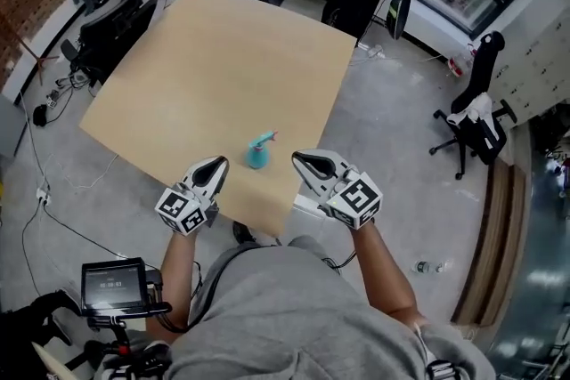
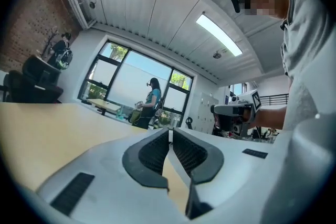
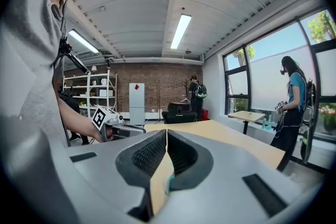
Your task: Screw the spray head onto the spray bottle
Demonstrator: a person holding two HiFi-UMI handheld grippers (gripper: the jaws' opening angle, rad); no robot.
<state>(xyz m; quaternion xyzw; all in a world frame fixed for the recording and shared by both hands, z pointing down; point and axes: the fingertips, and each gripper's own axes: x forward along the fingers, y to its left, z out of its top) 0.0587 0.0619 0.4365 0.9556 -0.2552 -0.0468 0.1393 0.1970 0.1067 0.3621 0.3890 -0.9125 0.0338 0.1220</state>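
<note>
Both left tongs (image 1: 217, 165) and right tongs (image 1: 299, 158), closed, flank the spray bottle (image 1: 259, 153).

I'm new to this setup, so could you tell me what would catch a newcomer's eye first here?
A small teal bottle stands alone close to the near edge of the big tan table. The left tool and right tool, both shut and empty, flank it.
</note>
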